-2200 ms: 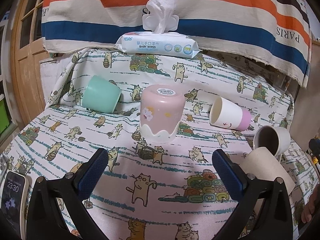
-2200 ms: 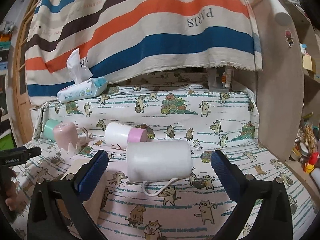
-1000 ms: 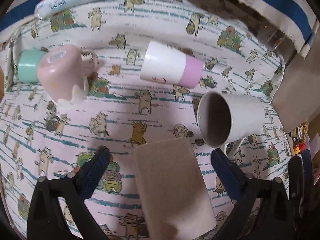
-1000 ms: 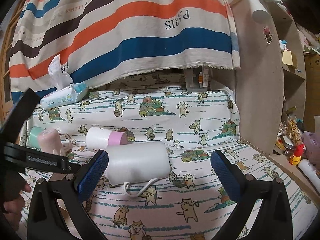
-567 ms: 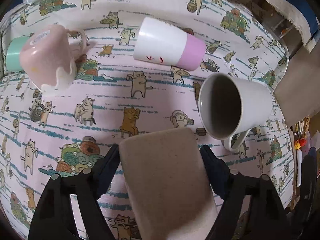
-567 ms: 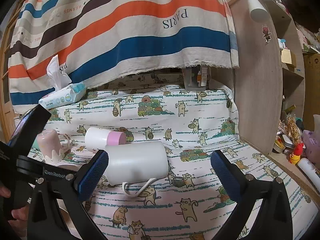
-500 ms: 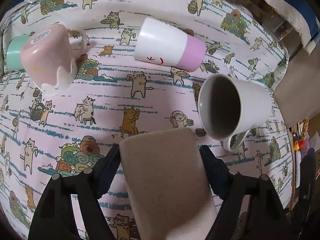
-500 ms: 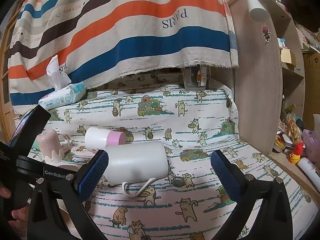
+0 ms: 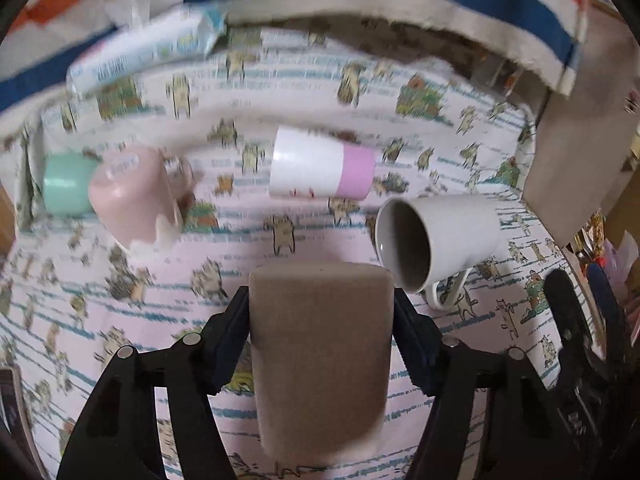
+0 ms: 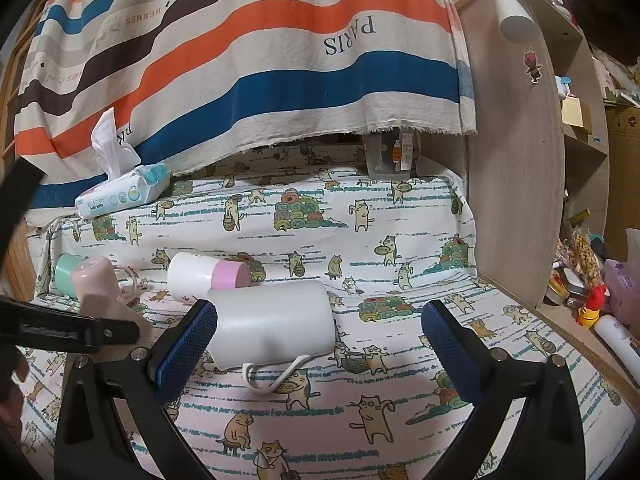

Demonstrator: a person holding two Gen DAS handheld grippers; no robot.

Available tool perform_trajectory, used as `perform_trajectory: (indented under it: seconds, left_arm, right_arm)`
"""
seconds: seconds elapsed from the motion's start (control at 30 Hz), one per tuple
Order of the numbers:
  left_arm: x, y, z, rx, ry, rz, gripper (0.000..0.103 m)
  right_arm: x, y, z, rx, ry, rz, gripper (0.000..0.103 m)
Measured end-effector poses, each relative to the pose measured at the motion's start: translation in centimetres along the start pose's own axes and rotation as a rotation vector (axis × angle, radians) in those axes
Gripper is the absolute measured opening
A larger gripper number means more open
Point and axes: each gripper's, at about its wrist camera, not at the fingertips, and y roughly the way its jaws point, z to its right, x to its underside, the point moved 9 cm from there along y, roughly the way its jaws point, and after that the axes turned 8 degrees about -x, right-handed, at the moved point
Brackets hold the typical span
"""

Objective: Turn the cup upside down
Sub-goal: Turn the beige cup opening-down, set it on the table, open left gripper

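Note:
My left gripper (image 9: 320, 312) is shut on a beige cup (image 9: 320, 356), its pads pressed on both sides, and holds it over the cat-print cloth (image 9: 120, 320). The cup's closed end points away from the camera. The view is blurred. In the right wrist view the beige cup (image 10: 120, 308) shows at the left in the left gripper's black fingers (image 10: 72, 334). My right gripper (image 10: 320, 340) is open and empty, with a white mug (image 10: 276, 324) lying on its side just beyond its left finger.
A white mug (image 9: 436, 236) lies on its side with its mouth toward the beige cup. A white-and-pink cup (image 9: 320, 164) lies on its side behind. A pink cup (image 9: 132, 196) stands upside down beside a green cup (image 9: 64, 188). Baby wipes (image 9: 148, 48) sit at the back.
My left gripper came down from the pink cup to the beige cup, closed on it and has lifted and tilted it. The right gripper has barely moved and stays open.

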Motion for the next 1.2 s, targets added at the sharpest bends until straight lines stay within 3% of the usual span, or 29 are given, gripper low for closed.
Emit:
perform_trajectory:
  seconds: [0.1,0.4,0.63,0.7,0.77,0.87,1.2]
  left_arm:
    - [0.1,-0.9,0.1,-0.032,0.043,0.075,0.066]
    - [0.6,-2.2,0.4,-0.038,0.093,0.262,0.066]
    - [1.0,-1.8,0.7,-0.038,0.126,0.311,0.066]
    - [1.0,-1.9,0.4,-0.058,0.13,0.335,0.071]
    - [0.9,-2.5,0.3,-0.081,0.136,0.376,0.088]
    - [0.8,-3.8,0.2,-0.079,0.148,0.435,0.096]
    - [0.1,-8.3,-2.2,-0.056,0.091,0.583,0.102]
  right_arm:
    - [0.0,0.0,0.0,-0.001,0.001,0.001,0.103]
    - [0.0,0.1,0.0,-0.003,0.0,0.0,0.103]
    - [0.0,0.1,0.0,-0.001,0.001,0.0,0.103]
    - [0.0,0.1,-0.1,-0.001,0.001,-0.001,0.103]
    - [0.0,0.1,-0.1,-0.001,0.001,-0.001,0.103]
    - [0.0,0.1,-0.1,-0.001,0.0,0.0,0.103]
    - [0.0,0.1,-0.1,-0.002,-0.001,0.0,0.103]
